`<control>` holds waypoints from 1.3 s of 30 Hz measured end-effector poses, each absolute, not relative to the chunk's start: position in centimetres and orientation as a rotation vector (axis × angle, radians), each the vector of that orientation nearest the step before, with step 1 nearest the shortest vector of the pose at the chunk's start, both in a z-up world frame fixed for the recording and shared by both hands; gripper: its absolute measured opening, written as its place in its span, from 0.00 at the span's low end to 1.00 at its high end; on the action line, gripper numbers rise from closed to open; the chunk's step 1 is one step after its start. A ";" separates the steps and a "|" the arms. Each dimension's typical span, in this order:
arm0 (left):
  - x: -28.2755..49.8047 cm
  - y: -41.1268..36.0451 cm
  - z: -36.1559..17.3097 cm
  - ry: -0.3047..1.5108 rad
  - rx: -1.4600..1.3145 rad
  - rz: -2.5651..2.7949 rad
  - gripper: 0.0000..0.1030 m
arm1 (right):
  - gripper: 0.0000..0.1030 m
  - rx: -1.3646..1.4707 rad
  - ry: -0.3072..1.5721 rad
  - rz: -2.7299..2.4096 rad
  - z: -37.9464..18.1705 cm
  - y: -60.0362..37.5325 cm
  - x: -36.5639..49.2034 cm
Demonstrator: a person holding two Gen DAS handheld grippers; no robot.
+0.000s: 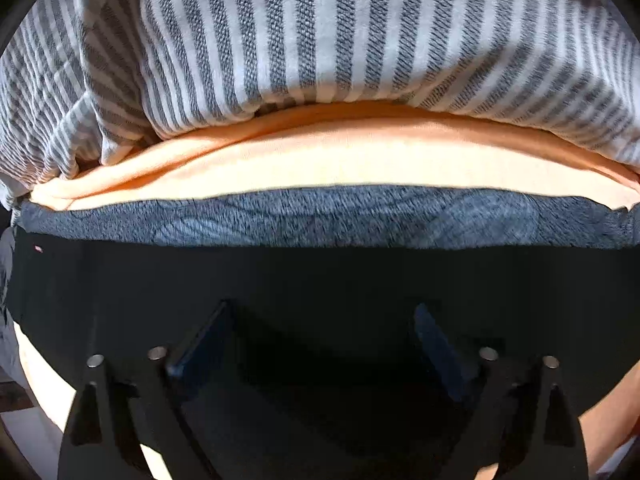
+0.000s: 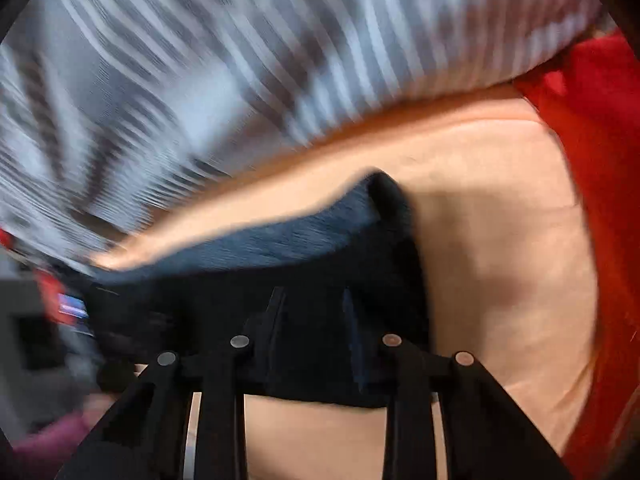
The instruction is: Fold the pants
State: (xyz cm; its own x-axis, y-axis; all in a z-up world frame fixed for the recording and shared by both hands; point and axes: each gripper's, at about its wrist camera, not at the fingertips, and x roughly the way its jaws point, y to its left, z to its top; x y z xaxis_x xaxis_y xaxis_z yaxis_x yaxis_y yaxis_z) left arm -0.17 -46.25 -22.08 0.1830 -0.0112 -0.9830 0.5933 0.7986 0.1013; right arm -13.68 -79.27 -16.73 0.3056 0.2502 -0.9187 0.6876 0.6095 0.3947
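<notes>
Three layers of cloth fill both views: a grey-and-white striped fabric (image 1: 280,48) at the top, a peach sheet (image 1: 320,160) spread under it, and the dark pants (image 1: 320,272) lying folded on the peach sheet nearest the cameras, with a red cloth (image 2: 592,128) at the right edge of the right wrist view. Left gripper (image 1: 320,336) hangs over the pants with its fingers spread wide and nothing between them, while the right gripper (image 2: 316,320) has its fingers slightly parted around the pants' dark fabric; whether they pinch it I cannot tell.
</notes>
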 end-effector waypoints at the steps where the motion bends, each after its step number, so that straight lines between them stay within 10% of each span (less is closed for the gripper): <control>1: 0.2 -46.4 -22.1 1.337 0.524 -0.458 0.92 | 0.21 0.880 1.306 -0.389 -18.1 -79.4 -13.5; 3: 0.9 -46.4 -21.6 1.330 0.524 -0.457 0.92 | 0.07 0.899 1.298 -0.429 -19.4 -80.2 -13.8; 25: 13.0 -36.9 -25.2 1.273 0.474 -0.211 0.93 | 0.20 0.714 1.283 -0.465 -15.7 -72.5 -13.7; 29: 14.4 -35.5 -24.7 1.297 0.489 -0.261 0.92 | 0.45 0.701 1.307 -0.508 -16.2 -71.5 -12.0; 39: 15.2 -24.1 -17.4 1.232 0.555 -0.432 0.92 | 0.54 0.924 1.193 -0.243 -14.2 -61.9 -8.0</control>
State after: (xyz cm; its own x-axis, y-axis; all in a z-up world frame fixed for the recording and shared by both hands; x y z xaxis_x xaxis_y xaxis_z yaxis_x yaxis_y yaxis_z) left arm 15.22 -24.12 -17.38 0.2812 -0.0126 -0.9596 0.5894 0.7913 0.1623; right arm -8.05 -61.86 -14.17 0.3924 0.2930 -0.8719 0.6108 0.6257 0.4852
